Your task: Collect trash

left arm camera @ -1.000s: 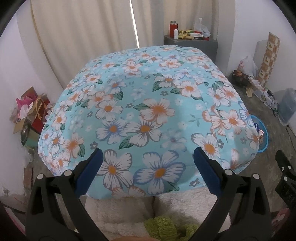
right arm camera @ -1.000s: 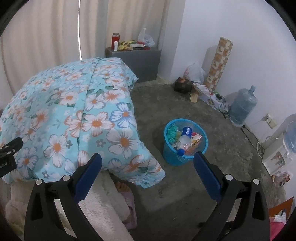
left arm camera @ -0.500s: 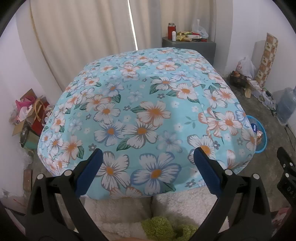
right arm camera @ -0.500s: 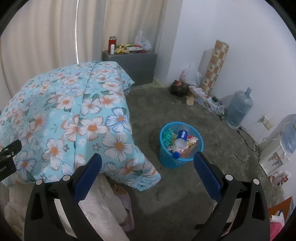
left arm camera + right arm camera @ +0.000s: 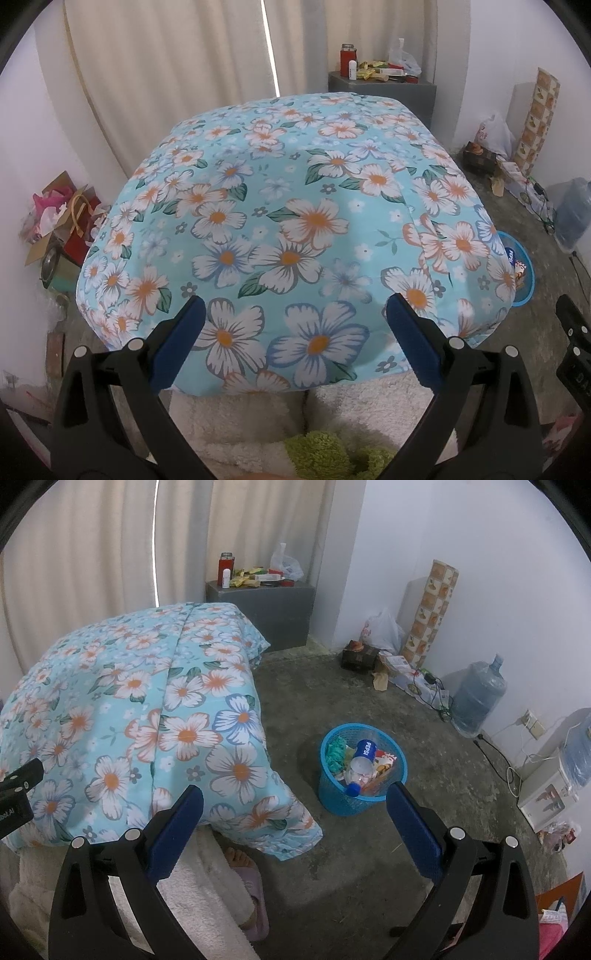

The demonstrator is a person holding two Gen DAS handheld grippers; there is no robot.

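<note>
Looks near done: blue bin (image 5: 364, 771) on the floor beside the bed (image 5: 295, 221) already holds a bottle (image 5: 360, 766) + wrappers. Left gripper (image 5: 293, 325) and right gripper (image 5: 295, 814): jaws wide, empty. No loose trash on bed.

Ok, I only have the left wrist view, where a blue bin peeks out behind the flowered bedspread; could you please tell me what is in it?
Observer: In the right wrist view the bin looks nearly full, and a plastic bottle with a blue cap lies on top of wrappers.
Operator: Thank you. Is the right gripper carrying anything?
Observer: No, the right gripper is open and empty, pointing at the floor near the bin.
Operator: Is there anything by the bed corner I should mind?
Observer: Yes, a foot in a slipper stands beside the hanging corner of the bedspread.
</note>
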